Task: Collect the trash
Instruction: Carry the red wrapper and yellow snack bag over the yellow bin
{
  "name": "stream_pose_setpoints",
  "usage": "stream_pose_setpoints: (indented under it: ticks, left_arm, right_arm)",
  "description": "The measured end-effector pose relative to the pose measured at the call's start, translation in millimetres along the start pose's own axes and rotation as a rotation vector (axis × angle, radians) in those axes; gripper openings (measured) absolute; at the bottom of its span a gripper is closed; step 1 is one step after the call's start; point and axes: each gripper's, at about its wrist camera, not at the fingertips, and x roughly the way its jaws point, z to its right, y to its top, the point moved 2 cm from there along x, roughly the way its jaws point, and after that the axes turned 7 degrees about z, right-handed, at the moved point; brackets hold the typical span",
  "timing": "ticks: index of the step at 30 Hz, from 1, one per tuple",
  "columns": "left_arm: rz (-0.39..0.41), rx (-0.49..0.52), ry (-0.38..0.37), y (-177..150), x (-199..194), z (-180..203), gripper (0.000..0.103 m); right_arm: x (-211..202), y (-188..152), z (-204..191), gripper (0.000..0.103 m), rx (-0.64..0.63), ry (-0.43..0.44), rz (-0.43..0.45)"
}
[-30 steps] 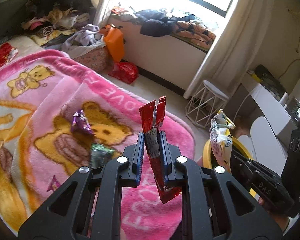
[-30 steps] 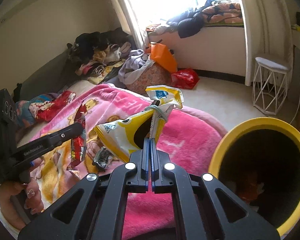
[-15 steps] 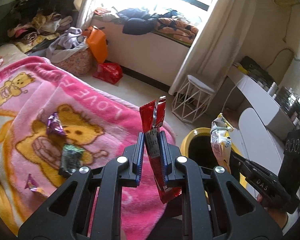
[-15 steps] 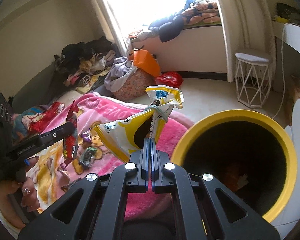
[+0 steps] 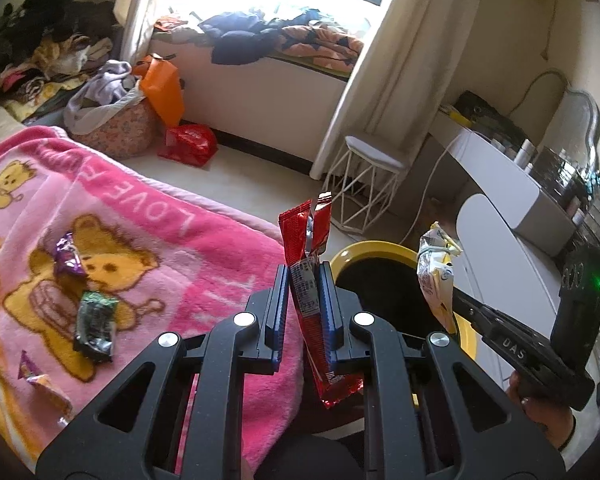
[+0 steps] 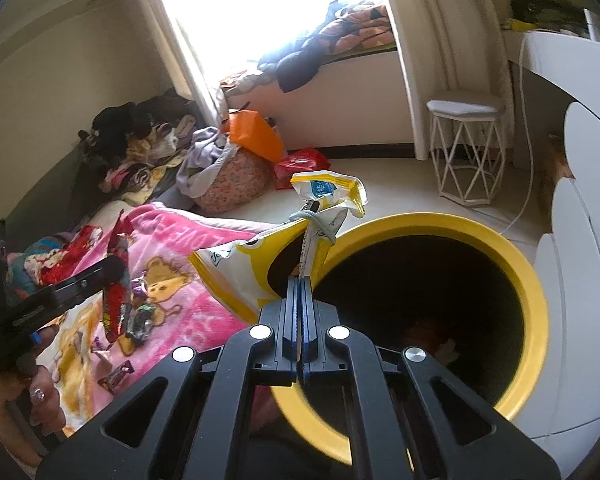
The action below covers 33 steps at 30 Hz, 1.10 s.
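My left gripper (image 5: 305,274) is shut on a red snack wrapper (image 5: 307,236), held upright over the pink blanket's edge, just left of the yellow bin (image 5: 370,249). My right gripper (image 6: 302,286) is shut on a yellow and white snack bag (image 6: 256,268) tied with a band, held at the left rim of the yellow bin (image 6: 536,304). The bin is open and dark, with some trash at its bottom. From the left wrist view the right gripper (image 5: 446,296) holds the bag (image 5: 434,268) over the bin. Several wrappers lie on the blanket: purple (image 5: 69,258), dark green (image 5: 95,320).
A pink bear blanket (image 5: 148,240) covers the bed at left. A white wire stool (image 6: 466,148) stands beyond the bin. A white desk (image 5: 504,184) and white chair (image 6: 580,280) are at right. Clothes, an orange bag (image 5: 162,88) and a red bag (image 5: 188,144) lie by the window.
Both grippers have swung right, off the blanket toward the yellow bin, each still holding its wrapper. The bin now fills much of the right wrist view.
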Motion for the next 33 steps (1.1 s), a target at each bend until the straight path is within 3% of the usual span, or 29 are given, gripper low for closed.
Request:
stream_pose_setpoints:
  ticks: [18, 33]
  left_arm:
    - [-0.050, 0.086, -0.049, -12.8, 27.1, 44.3, 0.011]
    - [-0.095, 0.125, -0.088, -29.2, 55.7, 71.9, 0.011]
  right_arm:
    - [-5.3, -2.9, 50.6, 0.002, 0.044, -0.113, 0.012]
    - [1.5, -11.2, 86.9, 0.002, 0.106, -0.166, -0.037]
